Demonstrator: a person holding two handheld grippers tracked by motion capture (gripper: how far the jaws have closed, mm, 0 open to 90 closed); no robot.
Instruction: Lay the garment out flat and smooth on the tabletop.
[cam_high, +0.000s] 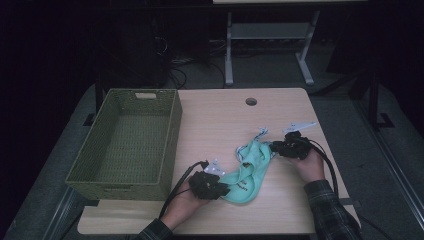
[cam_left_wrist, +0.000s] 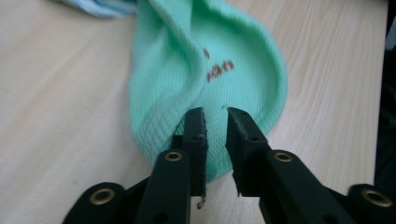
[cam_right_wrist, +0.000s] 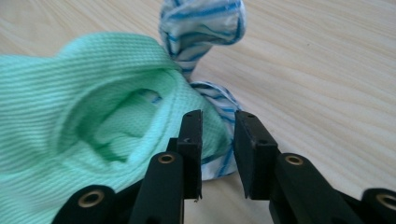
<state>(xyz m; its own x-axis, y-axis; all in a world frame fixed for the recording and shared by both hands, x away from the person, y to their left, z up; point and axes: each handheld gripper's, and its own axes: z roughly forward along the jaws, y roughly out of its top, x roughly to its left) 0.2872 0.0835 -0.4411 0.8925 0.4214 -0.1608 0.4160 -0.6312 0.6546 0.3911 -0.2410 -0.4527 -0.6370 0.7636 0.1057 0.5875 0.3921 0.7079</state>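
A mint-green garment (cam_high: 248, 170) with a blue-striped cloth (cam_right_wrist: 201, 28) twisted at one end lay on the bench (cam_high: 220, 120), just right of a woven basket (cam_high: 127, 142). The left gripper (cam_left_wrist: 215, 112) stood at its near end and the right gripper (cam_right_wrist: 218, 115) at its far end, each with jaws slightly apart, pressing on nothing.

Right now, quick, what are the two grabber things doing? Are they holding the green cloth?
Left gripper: open a little, jaws over the green cloth, not pinching it.
Right gripper: open a little at the cloth's other end, by the striped cloth, holding nothing.
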